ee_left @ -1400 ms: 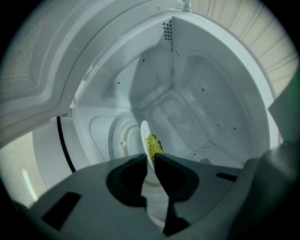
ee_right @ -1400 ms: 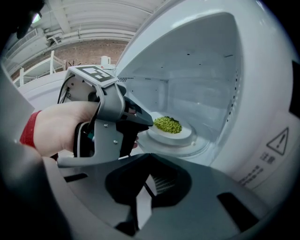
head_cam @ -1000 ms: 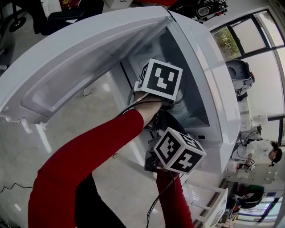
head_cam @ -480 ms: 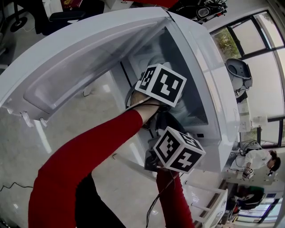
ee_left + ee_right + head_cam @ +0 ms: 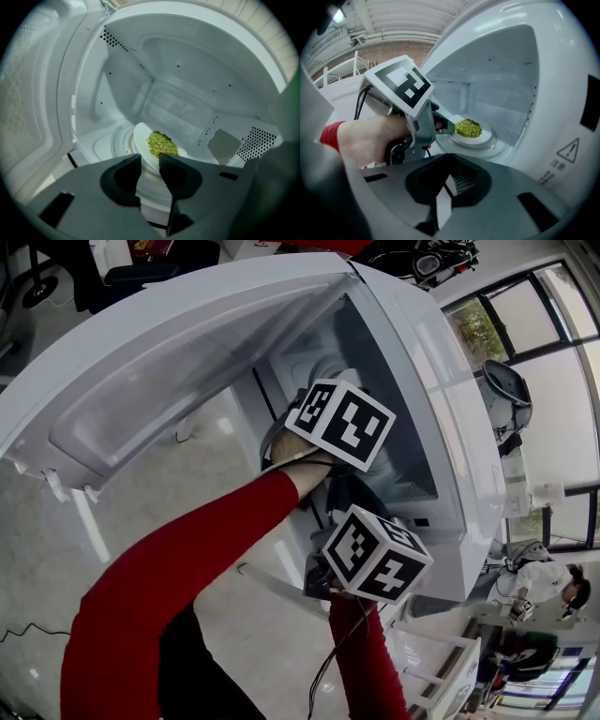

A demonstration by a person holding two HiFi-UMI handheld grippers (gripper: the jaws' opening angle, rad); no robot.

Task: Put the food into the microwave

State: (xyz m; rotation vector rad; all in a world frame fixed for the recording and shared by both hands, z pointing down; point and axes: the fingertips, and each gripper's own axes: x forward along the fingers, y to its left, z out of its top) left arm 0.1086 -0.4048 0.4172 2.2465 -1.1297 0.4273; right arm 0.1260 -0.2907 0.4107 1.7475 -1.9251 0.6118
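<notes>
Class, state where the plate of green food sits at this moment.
In the left gripper view, the plate sits near centre frame, inside the microwave, on its turntable.

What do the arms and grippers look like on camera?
Both sleeves are red. The left gripper and right gripper have dark grey, rounded jaws; each carries a white cube with black square markers, and black cables trail off.

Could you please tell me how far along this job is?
Done: the plate of peas sits on the turntable inside the microwave. In hand: the jaws of the left gripper have just been opening, the plate's rim between them. Left, probably: draw that gripper out and close the open door; the right gripper is outside, shut and empty.
</notes>
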